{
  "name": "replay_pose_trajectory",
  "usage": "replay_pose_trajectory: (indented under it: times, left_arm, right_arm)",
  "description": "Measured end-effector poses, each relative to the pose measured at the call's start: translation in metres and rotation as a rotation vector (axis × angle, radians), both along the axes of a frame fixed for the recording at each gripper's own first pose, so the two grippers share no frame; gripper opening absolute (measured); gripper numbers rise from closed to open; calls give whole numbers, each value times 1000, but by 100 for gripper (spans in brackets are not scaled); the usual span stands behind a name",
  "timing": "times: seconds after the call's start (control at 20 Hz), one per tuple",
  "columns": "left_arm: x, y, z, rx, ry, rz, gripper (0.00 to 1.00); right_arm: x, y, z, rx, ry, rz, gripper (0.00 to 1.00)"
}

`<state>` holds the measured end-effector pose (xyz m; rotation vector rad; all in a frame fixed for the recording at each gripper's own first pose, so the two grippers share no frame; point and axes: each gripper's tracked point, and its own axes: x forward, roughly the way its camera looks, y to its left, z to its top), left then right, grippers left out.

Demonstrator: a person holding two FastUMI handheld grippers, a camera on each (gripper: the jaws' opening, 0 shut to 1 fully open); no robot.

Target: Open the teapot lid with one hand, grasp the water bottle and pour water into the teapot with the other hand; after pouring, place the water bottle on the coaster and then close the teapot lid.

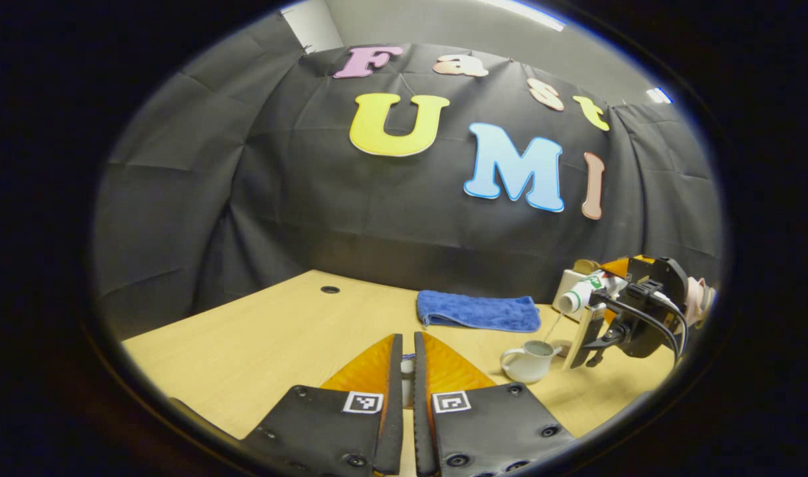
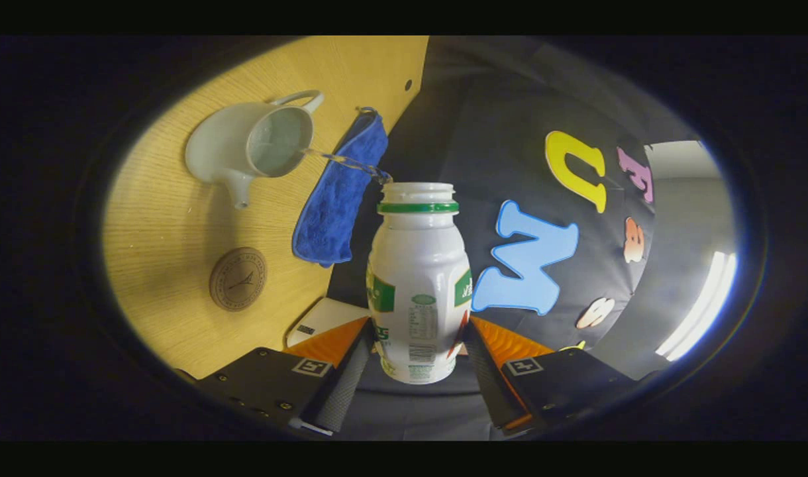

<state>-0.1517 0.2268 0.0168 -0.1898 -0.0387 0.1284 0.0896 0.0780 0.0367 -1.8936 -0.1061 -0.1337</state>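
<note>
My right gripper (image 2: 418, 323) is shut on a white water bottle (image 2: 417, 265) with a green neck ring and no cap. The bottle is tipped, and a thin stream of water runs from its mouth into the open white teapot (image 2: 252, 142) on the wooden table. In the left gripper view the teapot (image 1: 528, 360) stands at the right, with the tilted bottle (image 1: 584, 291) and the right gripper (image 1: 596, 331) just above and beyond it. My left gripper (image 1: 407, 339) hangs over the table left of the teapot. Its fingers are nearly together on a small white piece, the teapot lid (image 1: 407, 364), which is mostly hidden.
A round brown coaster (image 2: 238, 278) lies on the table (image 1: 265, 331) near the teapot. A folded blue cloth (image 1: 477, 311) lies behind the teapot by the black wall. A white box (image 2: 321, 317) sits at the table's back corner. The tabletop has a cable hole (image 1: 330, 289).
</note>
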Motion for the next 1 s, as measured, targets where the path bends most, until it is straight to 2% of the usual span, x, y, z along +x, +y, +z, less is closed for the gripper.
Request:
replay_pose_trajectory:
  times: [0.05, 0.15, 0.3, 0.35, 0.4, 0.5, 0.55, 0.6, 0.7, 0.75, 0.85, 0.9, 1.0]
  left_arm:
    - [0, 0, -1, 0, 1, 1, 17]
    - [0, 1, -1, 1, 2, 2, 13]
    - [0, 1, 0, 4, 4, 3, 13]
    - [-1, 2, 0, 6, 3, 5, 17]
    - [-1, 2, 1, 6, 3, 6, 13]
    - [-2, 3, 2, 6, 3, 7, 13]
    - [-2, 4, 2, 6, 3, 7, 17]
    - [-2, 4, 2, 6, 3, 8, 13]
    - [-2, 4, 2, 6, 4, 9, 13]
    - [-2, 5, 2, 6, 4, 9, 17]
    - [-2, 5, 1, 6, 6, 9, 13]
    - [-1, 6, 2, 6, 7, 10, 17]
    - [-2, 6, 2, 7, 8, 12, 13]
  right_arm:
    - [0, 1, 0, -5, 1, 1, 80]
    - [0, 2, 0, -18, 2, 5, 80]
    - [0, 4, 2, -36, -1, 12, 80]
    - [0, 5, 3, -41, -1, 14, 80]
    - [0, 6, 3, -46, -2, 15, 80]
    - [0, 8, 3, -58, -2, 20, 80]
    - [0, 9, 3, -64, 0, 23, 80]
    - [0, 10, 4, -70, 0, 23, 80]
    - [0, 11, 4, -83, 2, 27, 80]
    - [0, 12, 4, -90, 2, 30, 80]
    - [0, 15, 3, -104, 7, 34, 80]
    - [0, 16, 4, -109, 7, 36, 80]
    - [0, 19, 3, -119, 8, 42, 80]
